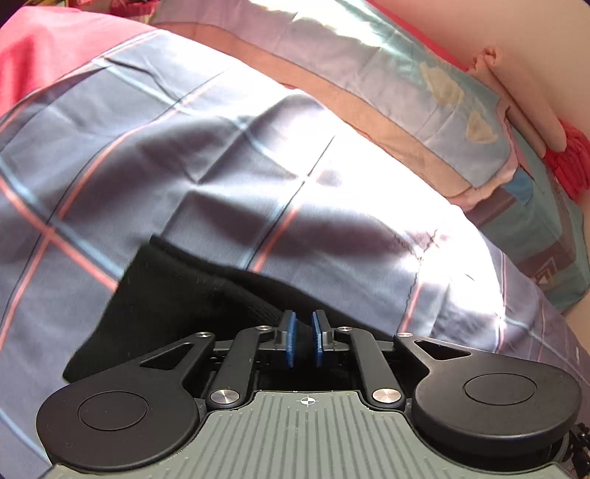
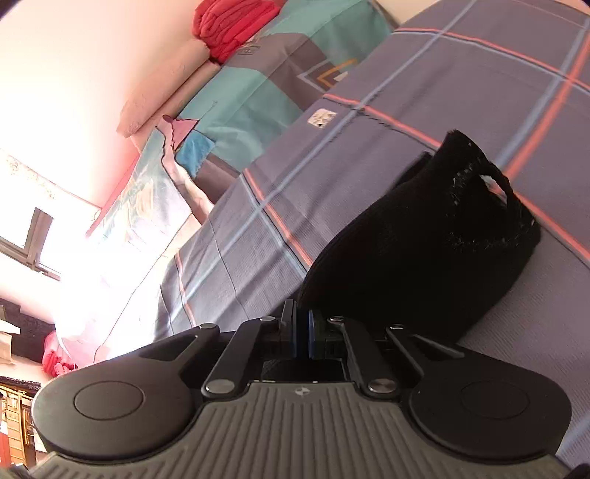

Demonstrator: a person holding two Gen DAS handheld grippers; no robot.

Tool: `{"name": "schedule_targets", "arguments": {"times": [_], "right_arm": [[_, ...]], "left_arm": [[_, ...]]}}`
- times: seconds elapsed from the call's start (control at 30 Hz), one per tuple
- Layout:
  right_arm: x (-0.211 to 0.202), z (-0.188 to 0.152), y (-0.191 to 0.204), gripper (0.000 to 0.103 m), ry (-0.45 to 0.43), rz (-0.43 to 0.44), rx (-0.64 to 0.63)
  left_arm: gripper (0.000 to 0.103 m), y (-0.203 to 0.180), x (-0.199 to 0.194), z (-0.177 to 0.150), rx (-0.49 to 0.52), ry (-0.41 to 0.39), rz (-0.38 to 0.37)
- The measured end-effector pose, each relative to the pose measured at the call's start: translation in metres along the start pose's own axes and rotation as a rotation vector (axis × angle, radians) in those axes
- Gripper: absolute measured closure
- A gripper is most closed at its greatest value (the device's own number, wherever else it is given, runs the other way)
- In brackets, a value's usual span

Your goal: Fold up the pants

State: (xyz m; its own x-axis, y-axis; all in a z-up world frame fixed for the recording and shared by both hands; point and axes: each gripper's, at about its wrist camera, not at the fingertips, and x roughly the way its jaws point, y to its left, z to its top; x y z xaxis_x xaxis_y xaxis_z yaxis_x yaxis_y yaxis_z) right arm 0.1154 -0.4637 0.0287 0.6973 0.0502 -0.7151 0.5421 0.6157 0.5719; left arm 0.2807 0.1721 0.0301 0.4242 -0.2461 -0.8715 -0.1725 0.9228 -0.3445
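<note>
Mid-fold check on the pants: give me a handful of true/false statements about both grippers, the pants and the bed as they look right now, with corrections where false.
1. The pants are black. True.
2. The left gripper is wide open with nothing between its pads. False: its blue pads stand close together with black fabric between them.
3. The right gripper is shut on an edge of the pants. True.
4. The pants lie on a bare wooden floor. False: they rest on a blue-grey checked bedsheet with red and light blue lines.
5. A red bundle of fabric sits at the far end of the bed by the wall. True.
</note>
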Motion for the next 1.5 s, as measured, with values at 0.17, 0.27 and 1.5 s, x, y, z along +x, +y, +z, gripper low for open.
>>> {"name": "schedule_targets", "arguments": {"times": [0.17, 0.27, 1.5], "right_arm": [[-0.045, 0.011, -0.014, 0.043, -0.236, -0.026, -0.011], [-0.073, 0.01, -0.031, 0.037, -0.353, -0.208, -0.031], [0.073, -0.155, 0.171, 0.093, 0.298, 0.154, -1.231]], "left_arm": [[0.0, 0.007, -0.028, 0.006, 0.013, -0.077, 0.017], [0.0, 0.017, -0.039, -0.005, 0.01, -0.111, 0.052], [0.0, -0.011, -0.013, -0.12, 0.172, 0.023, 0.179]]}}
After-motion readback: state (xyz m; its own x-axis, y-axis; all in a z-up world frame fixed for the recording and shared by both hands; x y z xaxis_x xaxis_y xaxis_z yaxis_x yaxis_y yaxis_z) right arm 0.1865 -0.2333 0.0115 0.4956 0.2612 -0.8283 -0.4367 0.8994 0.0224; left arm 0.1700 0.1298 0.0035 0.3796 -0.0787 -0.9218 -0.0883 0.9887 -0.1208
